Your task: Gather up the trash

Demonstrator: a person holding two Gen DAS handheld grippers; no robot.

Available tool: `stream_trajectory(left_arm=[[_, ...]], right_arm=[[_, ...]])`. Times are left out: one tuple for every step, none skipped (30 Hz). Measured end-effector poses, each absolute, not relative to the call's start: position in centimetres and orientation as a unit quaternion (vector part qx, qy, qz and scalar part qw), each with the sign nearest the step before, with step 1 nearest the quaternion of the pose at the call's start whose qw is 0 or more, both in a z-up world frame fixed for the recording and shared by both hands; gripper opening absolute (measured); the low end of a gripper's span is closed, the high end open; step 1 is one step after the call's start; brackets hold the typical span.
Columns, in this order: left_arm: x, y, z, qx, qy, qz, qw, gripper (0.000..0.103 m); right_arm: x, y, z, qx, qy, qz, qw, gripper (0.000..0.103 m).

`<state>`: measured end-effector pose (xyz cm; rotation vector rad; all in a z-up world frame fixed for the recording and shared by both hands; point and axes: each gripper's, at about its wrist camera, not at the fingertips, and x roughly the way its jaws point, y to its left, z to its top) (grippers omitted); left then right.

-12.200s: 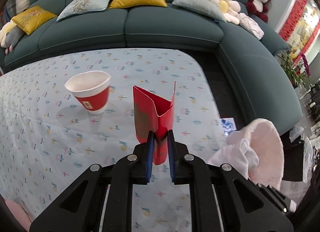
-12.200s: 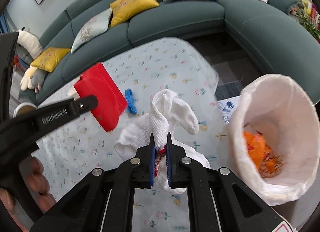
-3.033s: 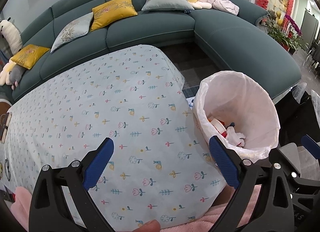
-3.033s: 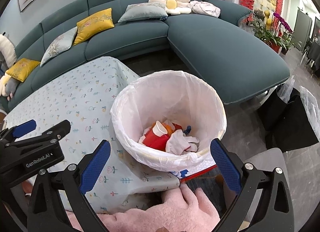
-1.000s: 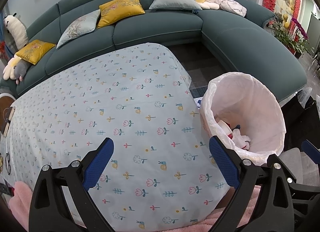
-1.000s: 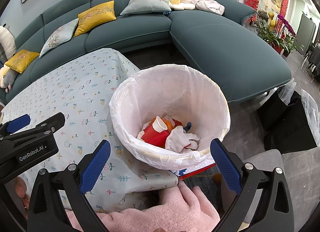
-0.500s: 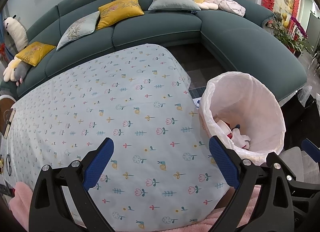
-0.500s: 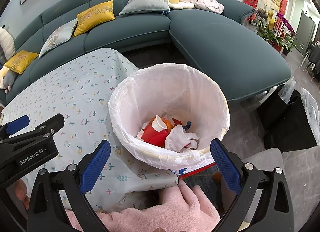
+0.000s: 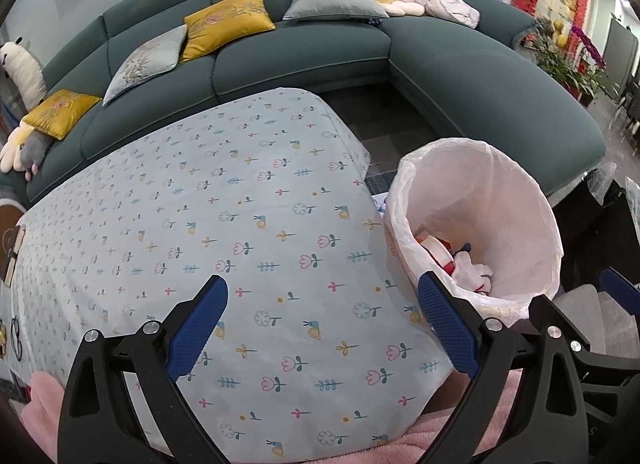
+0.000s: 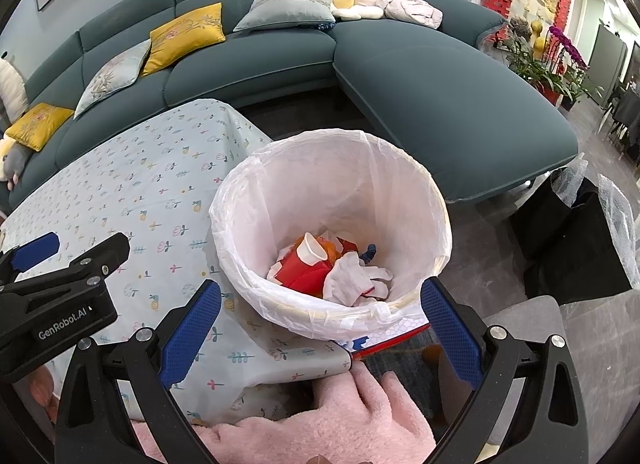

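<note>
Both grippers, left gripper (image 9: 320,318) and right gripper (image 10: 320,322), hung empty with fingers spread wide; the trash (image 10: 332,264) sat in the bin (image 10: 240,264) beyond the right fingers, so scanning the tabletop (image 9: 200,204) for leftovers seemed wisest.

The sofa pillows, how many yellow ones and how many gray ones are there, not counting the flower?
Yellow cushions: 2
Gray cushions: 2
Total: 4
</note>
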<state>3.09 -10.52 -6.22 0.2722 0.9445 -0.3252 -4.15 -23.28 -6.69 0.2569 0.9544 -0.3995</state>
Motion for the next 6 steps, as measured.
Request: stream_trajectory(left_arm=[[3.05,-10.61,-6.23,0.131,0.452,-0.156,0.868,0.092],[3.01,-10.63,-6.21,0.130,0.451,-0.157,0.869,0.092],[2.98,-10.64,-6.16,0.127,0.451,-0.159,0.869,0.092],[2.97,-10.66,-6.14,0.125,0.451,-0.161,0.869,0.092],[2.97,-10.70,-6.13,0.124,0.452,-0.164,0.868,0.092],[2.96,-10.77,-6.11,0.124,0.452,-0.166,0.868,0.092]], right_arm=[[-4.19,-23.31,-6.67,0.122,0.455,-0.191,0.861,0.096],[-4.22,-23.36,-6.65,0.122,0.455,-0.191,0.861,0.096],[-4.28,-23.42,-6.62,0.123,0.454,-0.192,0.861,0.096],[-4.34,-23.50,-6.60,0.124,0.454,-0.193,0.861,0.096],[-4.33,-23.55,-6.59,0.124,0.454,-0.193,0.861,0.096],[-4.36,-23.61,-6.62,0.124,0.454,-0.194,0.860,0.096]])
